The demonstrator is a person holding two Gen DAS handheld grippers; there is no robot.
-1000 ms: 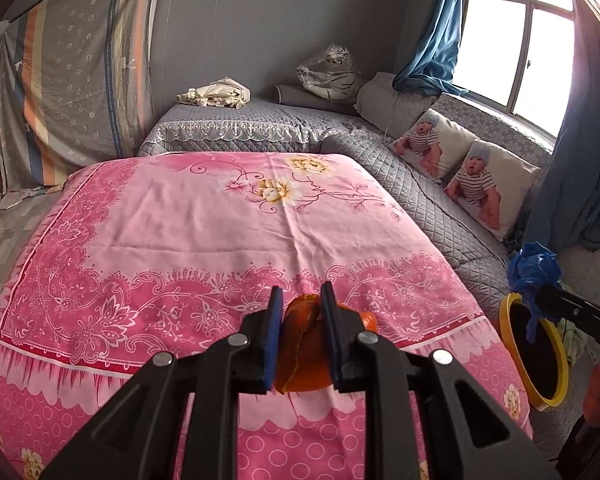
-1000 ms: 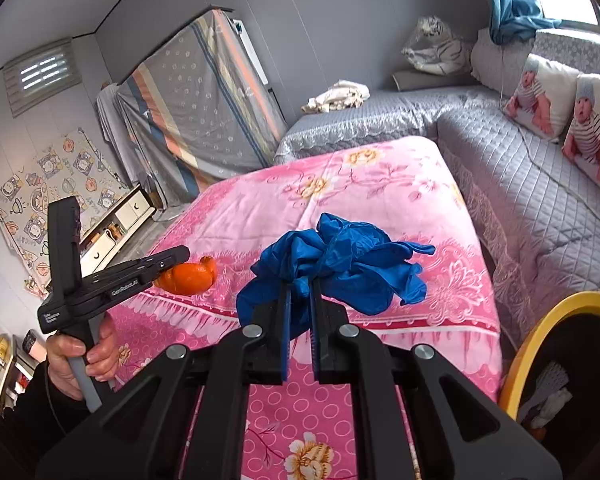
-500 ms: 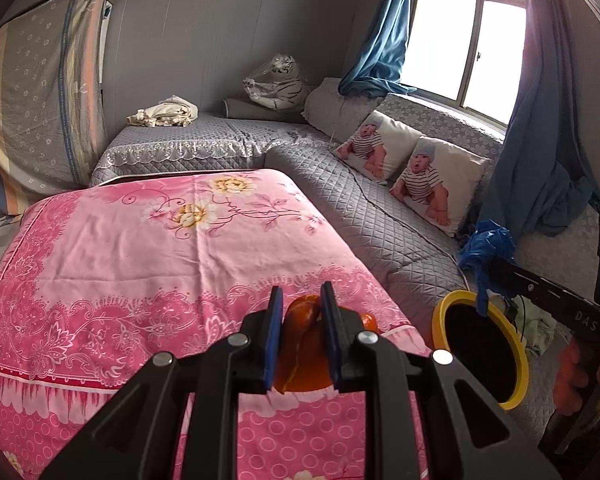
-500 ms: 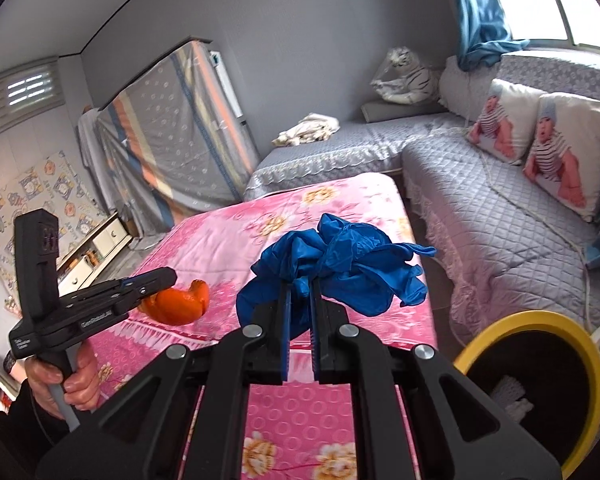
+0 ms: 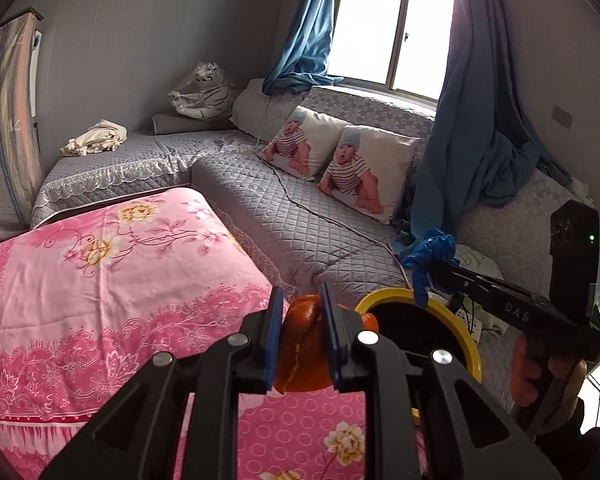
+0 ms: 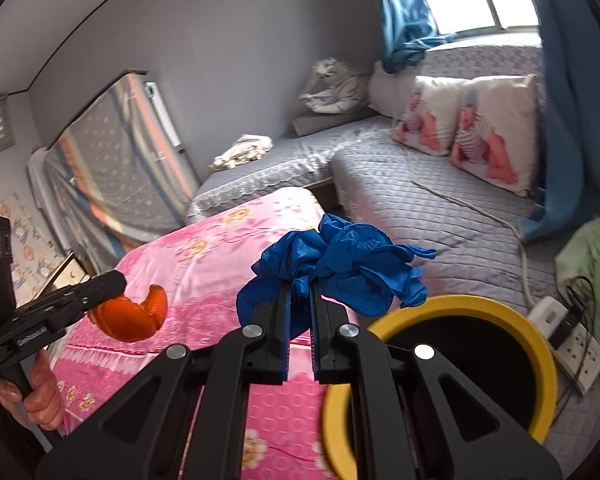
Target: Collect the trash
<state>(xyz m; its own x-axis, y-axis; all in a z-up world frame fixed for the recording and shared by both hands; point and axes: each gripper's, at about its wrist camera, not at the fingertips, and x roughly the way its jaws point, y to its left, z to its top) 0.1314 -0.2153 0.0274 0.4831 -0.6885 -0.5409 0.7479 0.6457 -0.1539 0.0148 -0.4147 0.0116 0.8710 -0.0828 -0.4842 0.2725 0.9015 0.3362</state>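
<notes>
My left gripper [image 5: 300,308] is shut on an orange peel [image 5: 302,350], held in the air over the edge of the pink bedspread [image 5: 100,280]; the peel also shows in the right wrist view [image 6: 132,314]. My right gripper [image 6: 300,292] is shut on crumpled blue gloves [image 6: 340,264], which also show in the left wrist view [image 5: 430,254]. A yellow-rimmed bin [image 6: 540,344] with a dark inside stands on the floor just right of the bed, below and right of the gloves. It also shows in the left wrist view [image 5: 384,294], right of the peel.
A grey quilted corner sofa [image 5: 300,232] runs behind the bed, with two baby-print pillows [image 5: 356,168], a plush tiger [image 5: 200,94] and a crumpled cloth [image 5: 94,142]. A power strip [image 6: 576,344] and cables lie right of the bin. Blue curtains [image 5: 460,120] hang by the window.
Both grippers have swung right, away from the middle of the bed toward the yellow bin, which now looms larger and closer. Each still holds its piece of trash.
</notes>
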